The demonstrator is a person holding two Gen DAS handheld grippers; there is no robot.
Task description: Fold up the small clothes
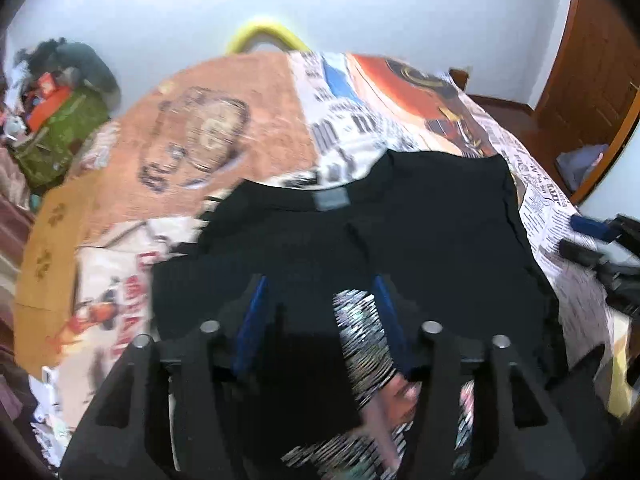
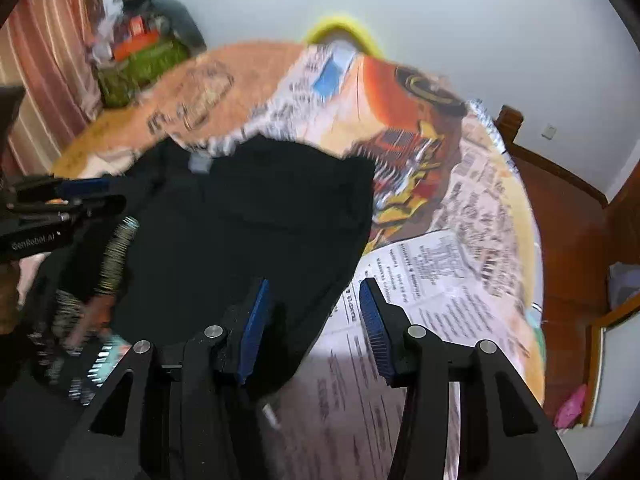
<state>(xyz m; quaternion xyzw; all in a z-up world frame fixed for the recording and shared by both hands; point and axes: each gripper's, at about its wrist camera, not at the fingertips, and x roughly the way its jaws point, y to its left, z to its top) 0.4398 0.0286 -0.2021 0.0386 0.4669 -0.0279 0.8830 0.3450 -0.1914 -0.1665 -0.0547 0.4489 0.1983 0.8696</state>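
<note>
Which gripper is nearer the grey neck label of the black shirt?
Left. The left gripper hovers over the black shirt, in line below the grey neck label. The right gripper sits at the shirt's right edge, farther off to the side.

Black T-shirt (image 1: pixel 420 232), lying spread on the printed bed cover (image 1: pixel 224 128), collar end away from both cameras, grey neck label (image 1: pixel 331 199) showing just inside the neckline. Partly folded: a flap turned over along one long side, baring a striped silvery print (image 1: pixel 362 344) at the near end. Surface lightly creased, right edge draped in soft folds, details smeared by blur.
</note>
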